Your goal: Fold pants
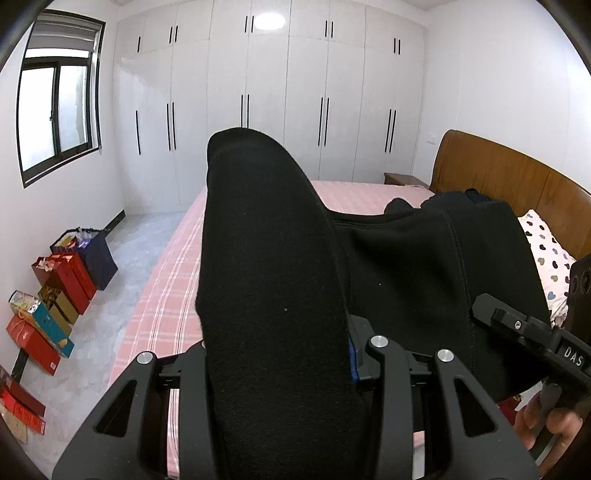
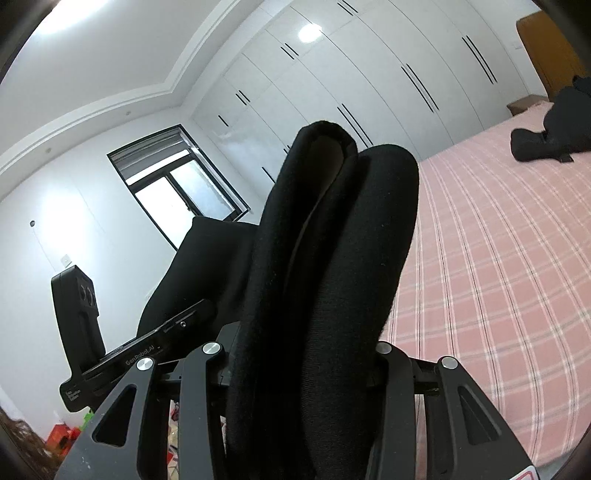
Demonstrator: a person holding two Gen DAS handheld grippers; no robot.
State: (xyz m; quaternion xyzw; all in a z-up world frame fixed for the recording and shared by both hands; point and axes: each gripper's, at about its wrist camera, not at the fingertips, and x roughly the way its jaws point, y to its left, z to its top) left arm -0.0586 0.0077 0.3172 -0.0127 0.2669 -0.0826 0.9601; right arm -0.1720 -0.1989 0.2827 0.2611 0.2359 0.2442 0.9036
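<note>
Both grippers are matte black metal frames with triangular cutouts and round silver screw heads. White lettering marks their sides. Bare skin of a hand (image 1: 554,424) shows.

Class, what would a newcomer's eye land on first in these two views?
Black pants fill the centre of both views, clamped in the left tongs and right tongs. Behind stretches a pink plaid bed, backed by white wardrobes. Bright gift boxes line the floor at left.

Bright ceiling light (image 1: 266,20); wardrobe (image 1: 266,96) glare; fisheye-bent edges.
</note>
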